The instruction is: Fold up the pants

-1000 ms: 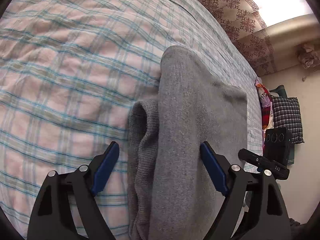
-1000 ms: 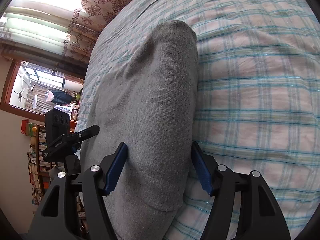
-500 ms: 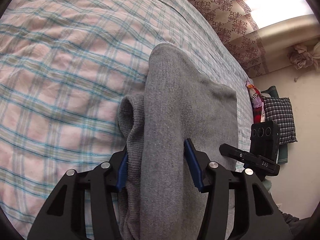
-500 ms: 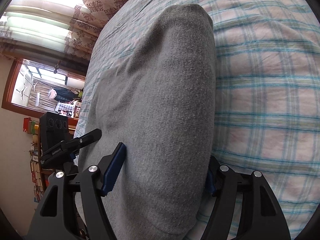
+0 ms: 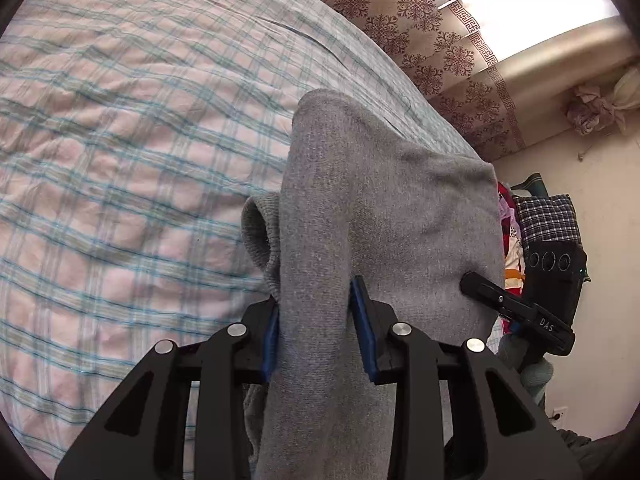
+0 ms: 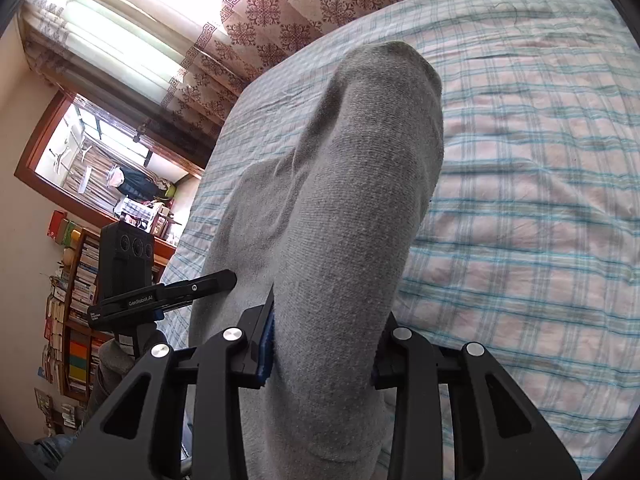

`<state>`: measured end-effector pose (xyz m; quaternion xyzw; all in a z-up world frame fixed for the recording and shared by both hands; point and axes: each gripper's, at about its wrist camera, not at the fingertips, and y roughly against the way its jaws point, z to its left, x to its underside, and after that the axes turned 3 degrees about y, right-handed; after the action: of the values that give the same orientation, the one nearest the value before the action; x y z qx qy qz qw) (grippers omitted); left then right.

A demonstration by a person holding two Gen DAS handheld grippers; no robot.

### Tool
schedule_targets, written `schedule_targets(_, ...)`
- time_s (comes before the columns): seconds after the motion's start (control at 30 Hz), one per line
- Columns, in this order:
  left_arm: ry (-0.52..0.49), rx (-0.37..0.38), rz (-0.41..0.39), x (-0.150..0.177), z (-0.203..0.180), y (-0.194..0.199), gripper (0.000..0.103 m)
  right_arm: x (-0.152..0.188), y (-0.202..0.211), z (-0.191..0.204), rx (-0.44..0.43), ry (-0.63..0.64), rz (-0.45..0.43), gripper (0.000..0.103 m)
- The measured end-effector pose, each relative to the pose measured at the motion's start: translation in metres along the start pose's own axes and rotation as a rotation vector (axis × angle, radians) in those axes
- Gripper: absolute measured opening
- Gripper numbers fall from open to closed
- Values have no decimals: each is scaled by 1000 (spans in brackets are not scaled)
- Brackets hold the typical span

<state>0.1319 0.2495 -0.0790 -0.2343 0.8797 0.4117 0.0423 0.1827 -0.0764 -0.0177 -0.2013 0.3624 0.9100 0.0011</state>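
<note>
Between both grippers' jaws, grey pants (image 5: 384,208)

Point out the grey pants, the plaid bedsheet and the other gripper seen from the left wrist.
grey pants (image 5: 384,208): left wrist view, upper fold.
plaid bedsheet (image 5: 120,160): left wrist view, bare area.
right gripper (image 5: 516,308): left wrist view, finger.

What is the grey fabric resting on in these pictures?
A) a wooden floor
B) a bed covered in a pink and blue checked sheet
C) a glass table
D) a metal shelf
B: the grey pants lie on a bed whose checked sheet spreads out all around them, while each hand-held gripper, left and right, has the near end of the fabric between its closing jaws.
</note>
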Motion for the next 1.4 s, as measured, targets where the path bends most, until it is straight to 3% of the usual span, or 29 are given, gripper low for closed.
schedule_targets(0.23,-78,55,21,-15,-61,-30,26,-21,63,-20,55,21,-103,33)
schedule_targets(0.57,-189,76,115,-33,-145,-116,25,-36,133,-105,155,-78,-218,33)
schedule_targets(0.97,-242,-49,176,-45,-167,-196,25,-38,116,-199,202,-186,-174,33)
schedule_targets(1.1,-269,-65,168,-46,-168,-203,26,-37,109,-210,201,-208,-171,35)
schedule_targets(1.23,-270,-77,162,-47,-165,-208,29,-34,109,-215,240,-219,-159,45)
schedule_targets(1.4,-342,-156,123,-40,-175,-209,40,-29,125,-201,360,-184,-185,53)
